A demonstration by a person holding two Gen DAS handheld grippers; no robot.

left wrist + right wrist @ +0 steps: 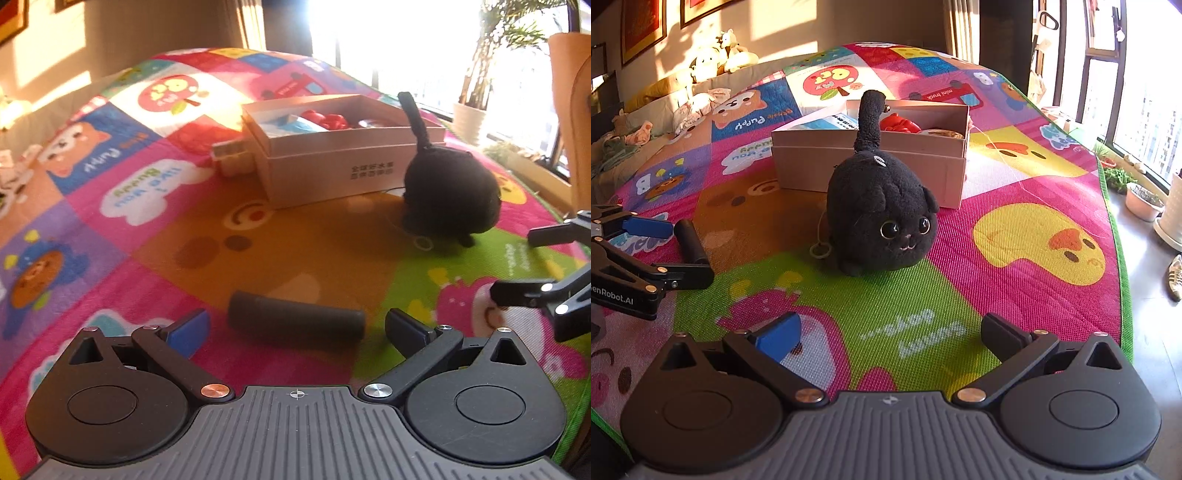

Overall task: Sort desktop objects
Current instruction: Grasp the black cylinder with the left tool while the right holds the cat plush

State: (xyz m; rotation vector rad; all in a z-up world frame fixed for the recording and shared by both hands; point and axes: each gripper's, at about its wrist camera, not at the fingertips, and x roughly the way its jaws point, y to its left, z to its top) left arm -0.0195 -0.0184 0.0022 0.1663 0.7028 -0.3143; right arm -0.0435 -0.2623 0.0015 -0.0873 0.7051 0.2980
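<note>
Left gripper (pixel 295 332) jaws apart, a black cylinder (pixel 295 320) lying between them; right gripper (pixel 890 338) jaws apart, empty, facing the plush cat (pixel 881 214) mid-mat (pixel 1015 229).

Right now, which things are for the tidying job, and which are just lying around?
For the job: black plush cat, black cylinder, open box.
Just lying about: stuffed toys by the wall, potted plants by the window.

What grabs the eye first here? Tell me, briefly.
The black plush cat, standing mid-mat with its tail up, facing the right tongs. Behind it sits an open cardboard box holding red items. A black cylinder lies on the colourful cartoon play mat, between the open left tongs.
</note>
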